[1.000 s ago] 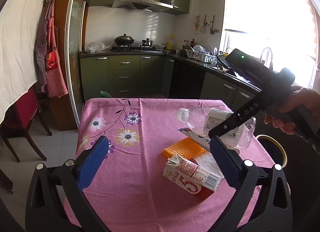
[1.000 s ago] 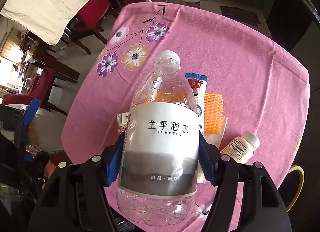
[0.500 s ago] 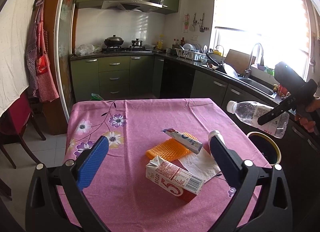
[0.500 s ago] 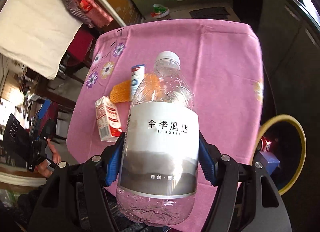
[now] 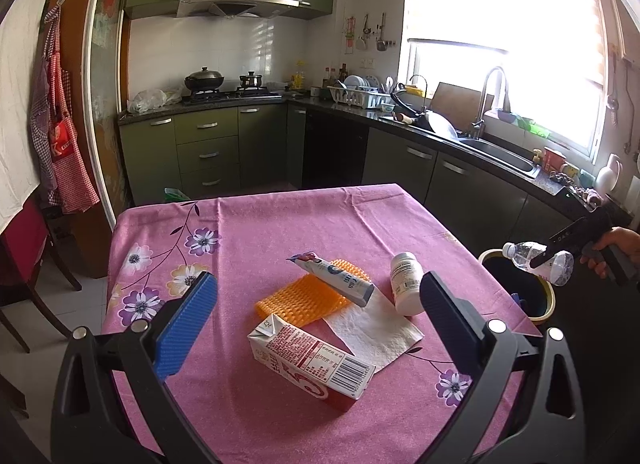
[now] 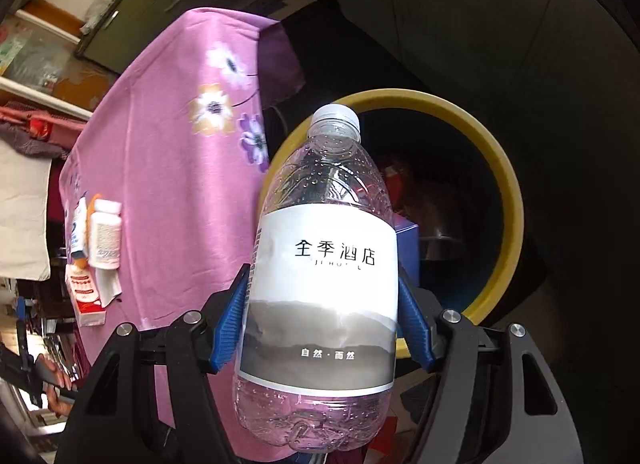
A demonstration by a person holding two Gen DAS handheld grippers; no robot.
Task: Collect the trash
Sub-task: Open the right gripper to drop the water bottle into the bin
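Over the bin beside the table, your right gripper holds the water bottle clamped across its label, blue pads pressed against both sides, cap pointing toward the yellow-rimmed opening. The grip on the widest part of the body looks chosen to stop the thin plastic slipping; the bottle appears empty, so it should fall lightly once you let go. Seen from the left wrist, the bottle hangs above the bin rim, clear of the table edge. Something red and a blue box already lie inside the bin.

Your left gripper hovers above the pink tablecloth with its jaws spread wide and nothing between them. It sits over the remaining rubbish, which suggests it is staged for the next pick. Still on the cloth: a milk carton on its side, an orange mat, a tube resting across the mat, a white pill bottle and a paper napkin partly under them.

Judgement: the drop step is in hand; five items remain.
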